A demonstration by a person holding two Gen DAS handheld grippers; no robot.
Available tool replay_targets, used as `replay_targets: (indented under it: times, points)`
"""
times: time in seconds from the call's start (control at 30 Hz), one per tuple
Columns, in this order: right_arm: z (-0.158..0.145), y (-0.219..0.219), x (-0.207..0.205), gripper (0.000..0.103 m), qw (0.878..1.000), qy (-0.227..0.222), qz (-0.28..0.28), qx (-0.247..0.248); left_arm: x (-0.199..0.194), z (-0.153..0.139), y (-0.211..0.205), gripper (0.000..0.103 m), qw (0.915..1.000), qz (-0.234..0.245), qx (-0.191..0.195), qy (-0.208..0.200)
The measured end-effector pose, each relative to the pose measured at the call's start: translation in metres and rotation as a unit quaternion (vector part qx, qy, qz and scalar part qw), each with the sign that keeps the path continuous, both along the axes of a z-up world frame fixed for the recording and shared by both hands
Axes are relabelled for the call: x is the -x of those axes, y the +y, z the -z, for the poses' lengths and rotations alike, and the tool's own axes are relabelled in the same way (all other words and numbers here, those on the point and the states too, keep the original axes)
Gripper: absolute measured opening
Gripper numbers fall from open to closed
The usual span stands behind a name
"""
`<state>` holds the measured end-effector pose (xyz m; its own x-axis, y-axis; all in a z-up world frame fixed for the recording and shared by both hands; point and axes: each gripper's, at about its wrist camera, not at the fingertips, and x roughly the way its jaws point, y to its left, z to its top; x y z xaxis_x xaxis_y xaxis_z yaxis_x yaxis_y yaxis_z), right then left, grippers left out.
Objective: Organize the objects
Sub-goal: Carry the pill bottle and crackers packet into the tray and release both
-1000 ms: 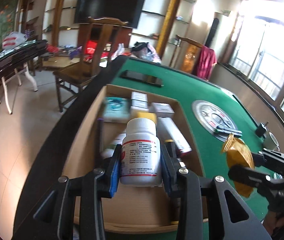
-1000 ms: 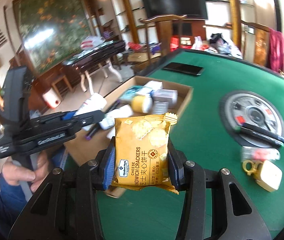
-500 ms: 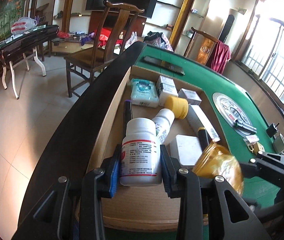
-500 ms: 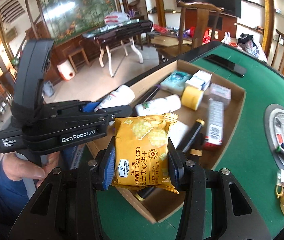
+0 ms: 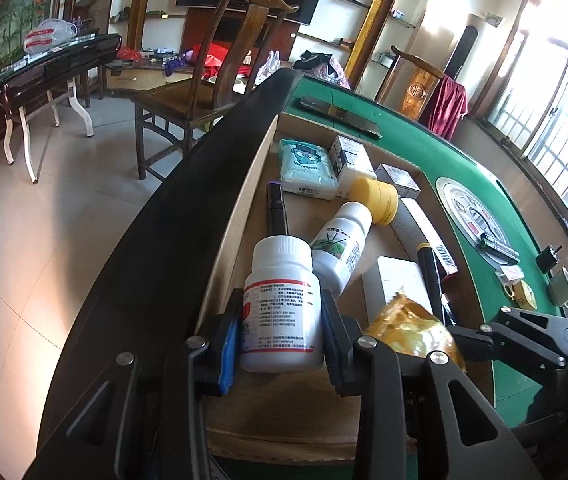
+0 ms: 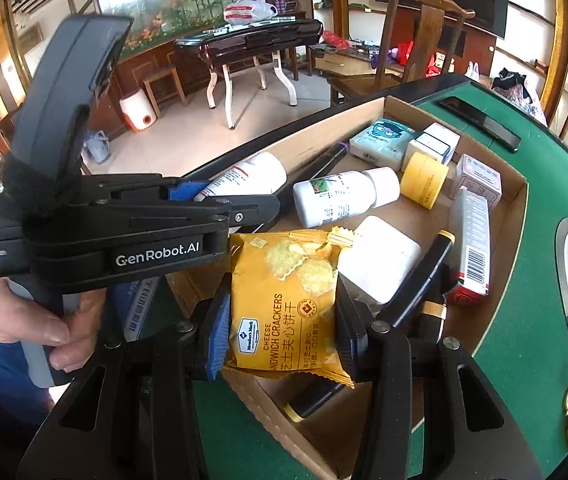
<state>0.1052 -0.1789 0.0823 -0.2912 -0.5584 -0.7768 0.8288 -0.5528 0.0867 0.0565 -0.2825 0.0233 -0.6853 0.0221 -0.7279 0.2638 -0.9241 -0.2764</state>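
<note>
- Most items already lie in the cardboard box; keys and lock remain out on the green desk.
- Left gripper: jaws clamped on white pill bottle, tilted down over the box's near end.
- Right gripper: jaws pinching cracker packet above the box's near corner; neither released.

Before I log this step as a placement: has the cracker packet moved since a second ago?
Yes. The right gripper, shut on the cracker packet, has carried it from over the green felt to over the cardboard box, nearer the left gripper.
</note>
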Motion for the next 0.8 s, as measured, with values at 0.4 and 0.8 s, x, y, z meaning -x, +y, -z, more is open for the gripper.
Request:
replay_targets:
  times: [0.4, 0.8]
  points:
    - [0.007, -0.007, -0.005, 0.045, 1.000, 0.003, -0.003, -0.015, -0.002, -0.001, -0.002, 0.036, 0.9999, 0.006, -0.012, -0.006]
    - [-0.014, 0.014, -0.012, 0.045, 1.000, 0.004, -0.011, 0.029, -0.009, -0.016, -0.003, 0.036, 0.9996, 0.002, -0.024, 0.015]
